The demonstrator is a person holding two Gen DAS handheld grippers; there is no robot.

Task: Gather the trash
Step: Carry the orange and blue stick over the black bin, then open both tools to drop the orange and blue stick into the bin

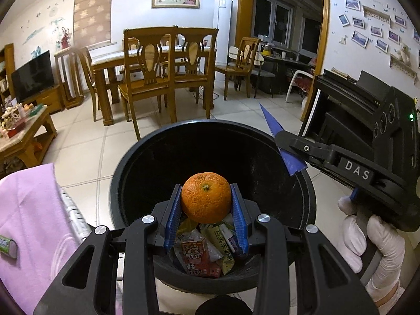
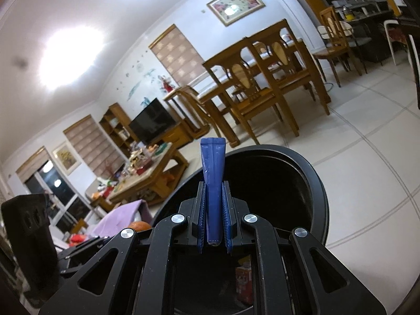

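Trash bin (image 1: 131, 168) sits centre frame, wrappers (image 1: 207, 252) at its bottom. Left gripper (image 1: 206, 204) is clamped on an orange (image 1: 206, 197) over it; right gripper (image 2: 214, 210) pinches a blue packet (image 2: 212, 162) above the rim.

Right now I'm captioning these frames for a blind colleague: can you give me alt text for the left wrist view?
The left gripper holds an orange over a black trash bin that already contains wrappers and a small red carton. At right, the right gripper, in a white-gloved hand, pinches a blue packet above the rim.
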